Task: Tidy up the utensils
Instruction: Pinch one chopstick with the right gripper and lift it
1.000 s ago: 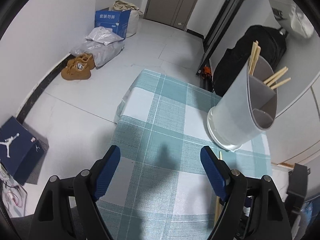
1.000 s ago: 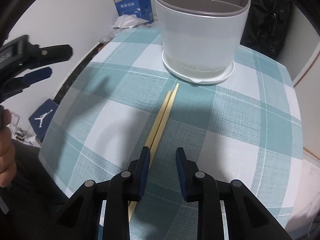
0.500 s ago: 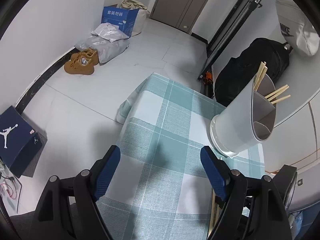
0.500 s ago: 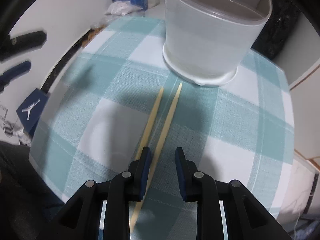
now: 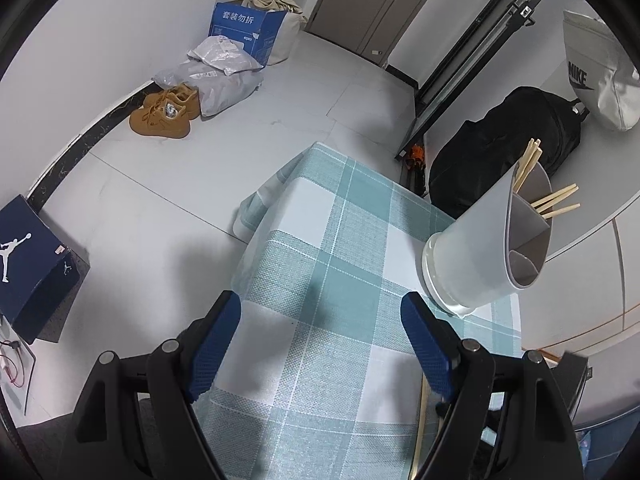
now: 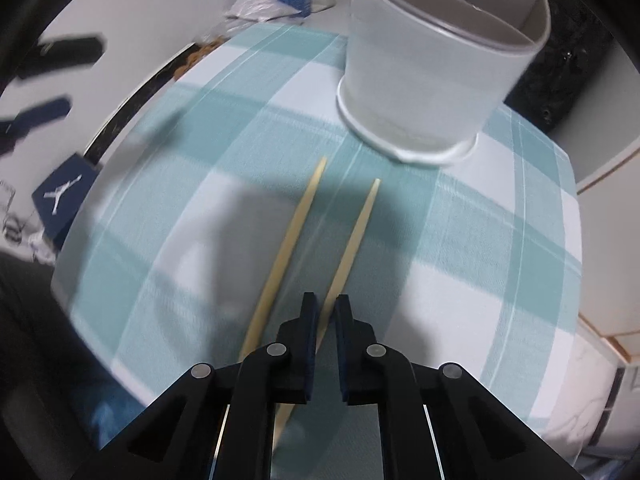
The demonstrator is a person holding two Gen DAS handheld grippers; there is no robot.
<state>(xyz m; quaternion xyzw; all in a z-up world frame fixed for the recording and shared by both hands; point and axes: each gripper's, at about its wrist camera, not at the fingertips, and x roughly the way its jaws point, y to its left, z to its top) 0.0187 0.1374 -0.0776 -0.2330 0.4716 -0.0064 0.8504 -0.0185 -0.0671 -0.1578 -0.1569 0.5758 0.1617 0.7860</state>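
Observation:
A white divided utensil holder [image 6: 440, 76] stands at the far side of the checked tablecloth [image 6: 480, 248]; it also shows in the left wrist view [image 5: 488, 248] with several chopsticks [image 5: 556, 200] standing in it. Two loose chopsticks lie apart on the cloth. My right gripper [image 6: 325, 308] is shut on the right chopstick [image 6: 356, 232]; the left chopstick [image 6: 292, 236] lies free beside it. My left gripper [image 5: 320, 320] is open and empty above the cloth's left part.
The table edge drops to a tiled floor with a blue shoe box [image 5: 28, 256], brown shoes [image 5: 168, 112], grey bags [image 5: 216, 76] and a blue carton [image 5: 248, 28]. A black backpack [image 5: 504, 136] leans behind the holder.
My right gripper has closed on the right chopstick and the two chopsticks have spread apart. The left gripper has drawn back and up from the holder.

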